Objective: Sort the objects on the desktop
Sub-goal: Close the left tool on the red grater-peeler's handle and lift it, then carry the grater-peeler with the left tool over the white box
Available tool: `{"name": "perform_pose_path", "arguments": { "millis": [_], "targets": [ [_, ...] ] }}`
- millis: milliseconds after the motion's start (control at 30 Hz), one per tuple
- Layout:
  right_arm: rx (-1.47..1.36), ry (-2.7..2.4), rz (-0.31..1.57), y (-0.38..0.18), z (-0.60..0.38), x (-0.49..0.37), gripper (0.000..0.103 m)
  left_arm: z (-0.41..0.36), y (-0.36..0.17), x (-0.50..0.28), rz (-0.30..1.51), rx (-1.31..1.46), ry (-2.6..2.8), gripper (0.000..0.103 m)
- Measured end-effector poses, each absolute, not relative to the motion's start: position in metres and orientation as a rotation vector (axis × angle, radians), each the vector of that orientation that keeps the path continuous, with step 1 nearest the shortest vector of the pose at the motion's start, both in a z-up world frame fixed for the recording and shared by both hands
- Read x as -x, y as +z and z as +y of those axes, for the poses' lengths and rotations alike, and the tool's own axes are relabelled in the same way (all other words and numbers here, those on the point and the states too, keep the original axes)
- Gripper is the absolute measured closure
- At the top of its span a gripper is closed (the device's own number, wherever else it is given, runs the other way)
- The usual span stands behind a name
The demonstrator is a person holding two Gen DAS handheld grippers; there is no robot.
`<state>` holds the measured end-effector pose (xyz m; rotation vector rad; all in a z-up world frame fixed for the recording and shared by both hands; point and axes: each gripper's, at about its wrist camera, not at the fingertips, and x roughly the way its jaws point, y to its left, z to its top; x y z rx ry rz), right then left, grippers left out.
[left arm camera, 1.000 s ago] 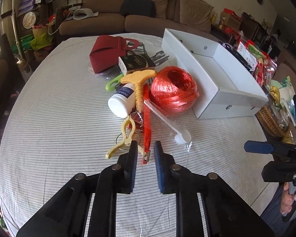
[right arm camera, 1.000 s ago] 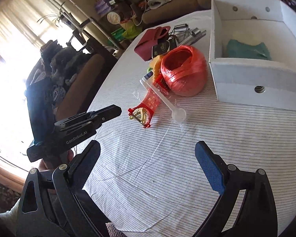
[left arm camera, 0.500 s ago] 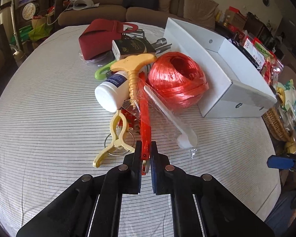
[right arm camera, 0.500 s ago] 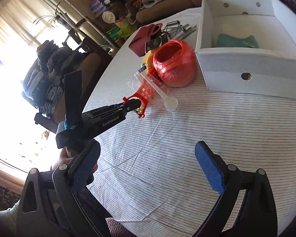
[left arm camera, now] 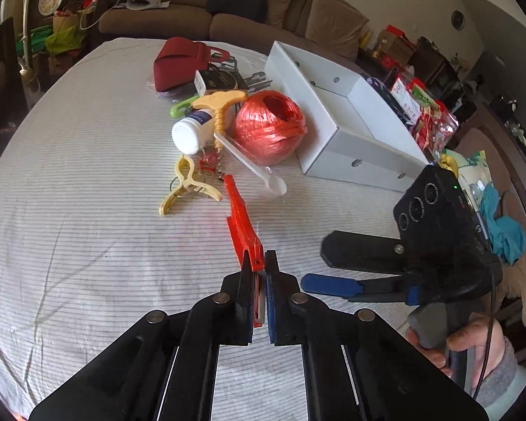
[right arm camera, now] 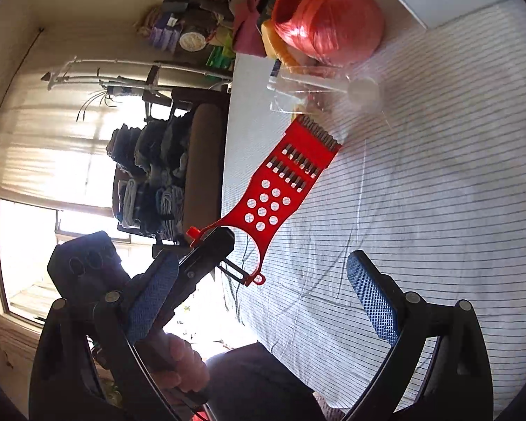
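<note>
My left gripper [left arm camera: 260,280] is shut on the handle end of a flat red plastic grater [left arm camera: 240,221] and holds it lifted off the striped tablecloth. The grater [right arm camera: 284,182] shows broadside in the right wrist view, with round holes and metal slots. My right gripper [right arm camera: 263,301] is open and empty, rolled sideways, just right of the left one; it also shows in the left wrist view [left arm camera: 328,263]. The pile beyond holds a red twine ball [left arm camera: 268,126], a white bottle [left arm camera: 189,131], a yellow clip [left arm camera: 186,189], a wrapped white spoon [left arm camera: 259,172] and a yellow-handled corkscrew [left arm camera: 221,108].
A white open box [left arm camera: 336,115] stands right of the pile. A red pouch [left arm camera: 179,63] and a small dark box [left arm camera: 219,80] lie at the far side. Snack packets [left arm camera: 420,105] and a basket sit off the table's right edge. Sofa behind.
My left gripper closed on the red grater and pulled it up and out of the pile toward me. My right gripper rolled sideways and swung in close beside the left one.
</note>
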<state>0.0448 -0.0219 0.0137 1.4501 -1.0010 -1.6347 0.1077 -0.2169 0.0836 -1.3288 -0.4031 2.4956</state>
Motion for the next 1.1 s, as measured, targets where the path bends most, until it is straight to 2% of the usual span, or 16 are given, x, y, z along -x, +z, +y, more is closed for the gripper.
{"name": "perform_pose_path", "arguments": {
  "millis": [200, 400, 433, 567, 600, 800, 967, 1100],
  "targets": [
    [-1.522, -1.540, -1.147, -0.031, -0.057, -0.043, 0.005, -0.213, 0.068, -0.135, -0.399, 1.355, 2.480, 0.099],
    [-1.566, -1.592, -1.053, -0.030, -0.076, -0.027, 0.008, -0.205, 0.059, -0.145, -0.375, 1.367, 2.461, 0.098],
    [-1.576, -1.586, -1.029, -0.029, -0.080, -0.025, 0.015, -0.203, 0.058, -0.145, -0.377, 1.367, 2.454, 0.098],
    [-1.619, -1.561, -0.991, -0.031, -0.088, -0.023, 0.055, -0.200, 0.055, -0.149, -0.397, 1.367, 2.441, 0.097],
    [-1.615, -1.561, -0.992, -0.031, -0.087, -0.023, 0.061, -0.200, 0.055, -0.150, -0.397, 1.367, 2.444, 0.097],
    [-1.558, -1.612, -0.944, -0.008, -0.075, -0.021, 0.060, -0.198, 0.063, -0.149, -0.410, 1.355, 2.435, 0.098],
    [-1.469, -1.685, -0.891, 0.036, -0.054, -0.018, 0.060, -0.185, 0.086, -0.145, -0.380, 1.293, 2.448, 0.097],
    [-1.398, -1.753, -0.867, 0.072, -0.031, -0.013, 0.060, -0.162, 0.111, -0.133, -0.320, 1.240, 2.451, 0.086]
  ]
}}
